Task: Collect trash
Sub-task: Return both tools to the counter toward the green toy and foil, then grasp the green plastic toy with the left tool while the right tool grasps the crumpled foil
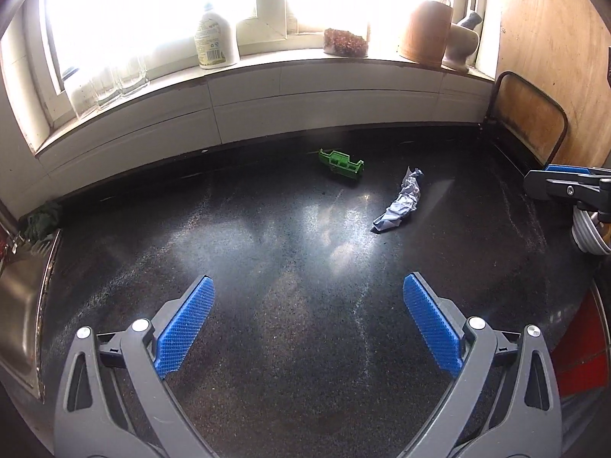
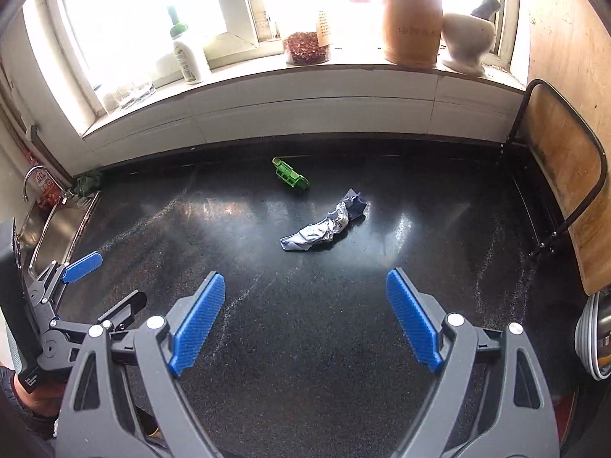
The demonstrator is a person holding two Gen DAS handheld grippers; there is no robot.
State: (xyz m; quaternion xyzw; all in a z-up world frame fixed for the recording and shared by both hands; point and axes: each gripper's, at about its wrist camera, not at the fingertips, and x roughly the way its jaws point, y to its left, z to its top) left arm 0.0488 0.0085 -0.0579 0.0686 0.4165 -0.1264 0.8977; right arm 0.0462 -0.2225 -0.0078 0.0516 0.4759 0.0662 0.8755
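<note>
Dark speckled countertop [image 2: 305,343] under a bright window. Nearest us, left gripper [image 1: 308,320] and right gripper [image 2: 305,316] both spread wide, empty. Crumpled wrapper [image 2: 324,227] lies mid-counter; green plastic scrap [image 2: 290,178] beyond it. We judge collection not begun: reach forward, straddle wrapper.

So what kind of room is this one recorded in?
Most likely a home kitchen: a dark speckled countertop with a steel sink and tap at its left, and a mortar and pestle on the windowsill.

Glossy speckled stone counter [image 1: 290,252] bears crumpled paper wrapper [image 1: 399,202] and green plastic piece [image 1: 341,163], beside a brushed-metal sink [image 1: 19,305].
</note>
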